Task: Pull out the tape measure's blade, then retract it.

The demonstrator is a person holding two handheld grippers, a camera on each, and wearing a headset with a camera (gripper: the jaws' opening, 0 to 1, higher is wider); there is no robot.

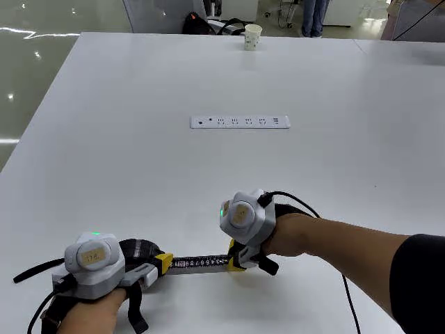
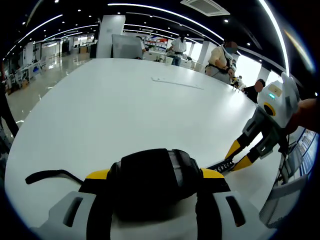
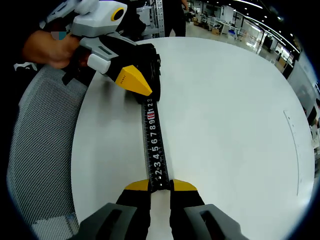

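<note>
Left gripper [image 1: 161,263]: jaws clamped on the tape measure case [image 2: 150,177]. In its own view the black case hides most of both jaws.
Right gripper [image 3: 160,186]: yellow tips pinch the free end of the blade [image 3: 154,145]. The end hook is hidden between them.
Blade: pulled out a short way, straight from the case to the right gripper. Whether it touches the table [image 1: 139,139] is hard to tell.
Strap [image 2: 50,176]: trails on the table, left of the left gripper.
Power strip [image 1: 240,122]: well beyond both grippers.
Paper cup [image 1: 253,36]: farther still, near the far edge.
Left hand: cut off by the head view's bottom edge.
</note>
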